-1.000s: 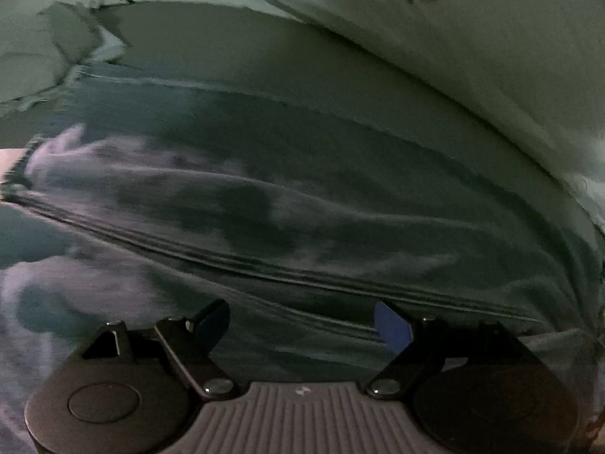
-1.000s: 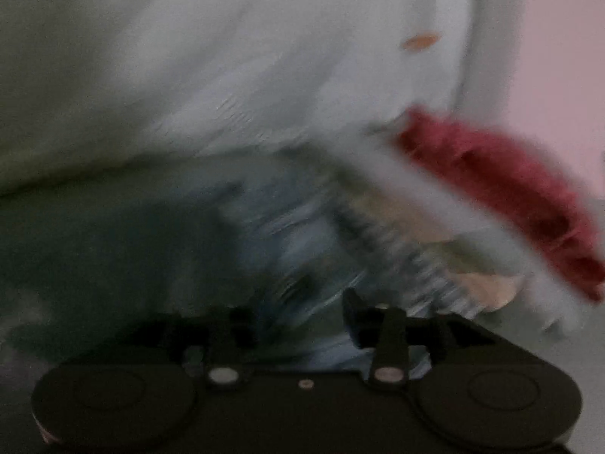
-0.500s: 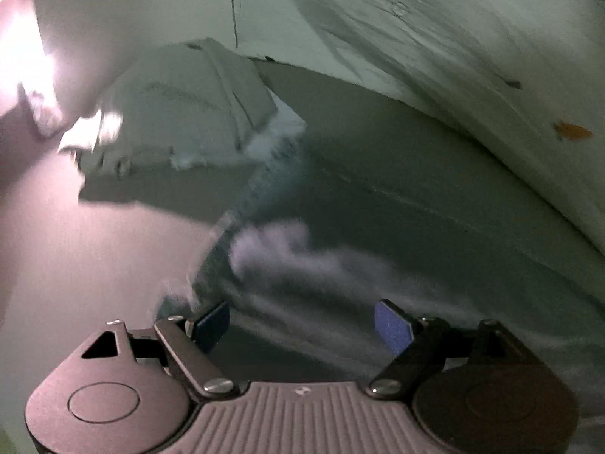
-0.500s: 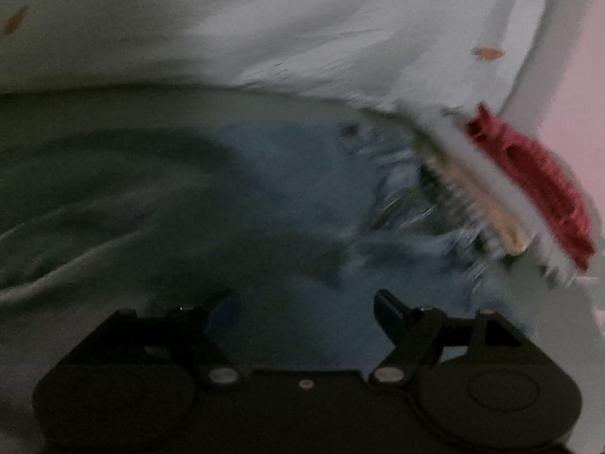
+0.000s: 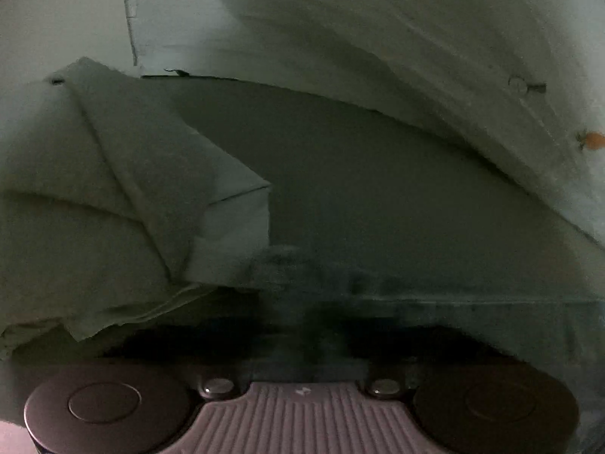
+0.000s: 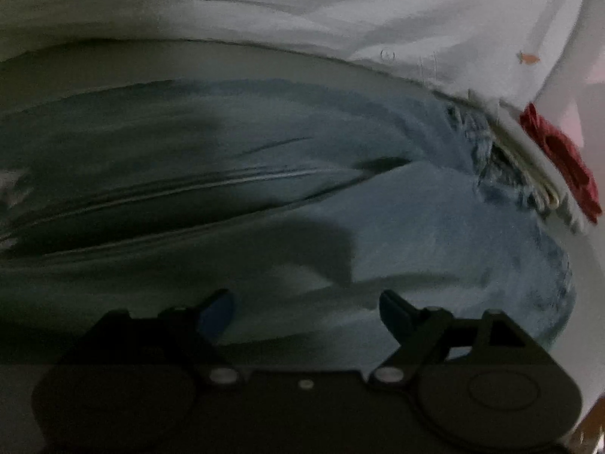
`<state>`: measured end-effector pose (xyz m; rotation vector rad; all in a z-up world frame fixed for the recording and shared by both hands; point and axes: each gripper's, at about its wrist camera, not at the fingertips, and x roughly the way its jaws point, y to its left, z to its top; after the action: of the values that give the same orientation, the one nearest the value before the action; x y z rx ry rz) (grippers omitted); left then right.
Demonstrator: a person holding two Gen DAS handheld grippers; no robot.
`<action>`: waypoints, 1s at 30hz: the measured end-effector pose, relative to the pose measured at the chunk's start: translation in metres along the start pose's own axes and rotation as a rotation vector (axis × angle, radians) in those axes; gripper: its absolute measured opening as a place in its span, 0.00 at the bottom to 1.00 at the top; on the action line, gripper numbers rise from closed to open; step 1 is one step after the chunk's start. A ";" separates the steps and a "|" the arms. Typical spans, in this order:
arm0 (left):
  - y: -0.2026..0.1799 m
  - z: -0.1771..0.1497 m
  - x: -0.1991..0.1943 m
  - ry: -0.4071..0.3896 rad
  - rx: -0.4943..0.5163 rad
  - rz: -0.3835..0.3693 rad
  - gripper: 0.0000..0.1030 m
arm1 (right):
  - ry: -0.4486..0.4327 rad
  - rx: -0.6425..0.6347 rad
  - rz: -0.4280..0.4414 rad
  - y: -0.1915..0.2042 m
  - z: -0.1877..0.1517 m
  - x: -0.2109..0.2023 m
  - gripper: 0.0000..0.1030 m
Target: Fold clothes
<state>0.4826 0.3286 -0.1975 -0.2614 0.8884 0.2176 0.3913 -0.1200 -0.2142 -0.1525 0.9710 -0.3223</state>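
A: Beside the folded pale cloth (image 5: 124, 189), the left gripper (image 5: 302, 325) is closing its jaws; they blur together over the dark hem of the jeans (image 5: 435, 302), and whether denim is really between them I cannot tell.

B: And the right gripper (image 6: 306, 310)?

A: Its jaws stand apart and are opening wider, hovering over the jeans (image 6: 264, 174), with nothing between them. The jeans lie spread on the grey surface (image 5: 378, 189), the long seam running away from that gripper.

B: What could go wrong?

A: I judge the left jaws may pinch only one layer, or miss the hem; then the fold would drag crooked. The pale cloth lies just beside the hem, so it could get caught too.

B: Do the views differ?

A: Yes. Only the right view shows the frayed cuff (image 6: 487, 159) touching a small stack topped by a red item (image 6: 559, 162). Only the left view shows the pale cloth and buttons on the white fabric (image 5: 453, 38) behind.
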 end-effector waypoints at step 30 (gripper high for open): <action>0.006 -0.169 -0.172 0.016 -0.472 0.066 0.73 | -0.023 0.836 -0.064 -0.303 -0.074 0.052 0.87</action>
<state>0.2513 0.2675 -0.1645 -0.6735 0.8542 0.4878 0.2966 -0.4213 -0.2150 0.5743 0.7432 -0.7558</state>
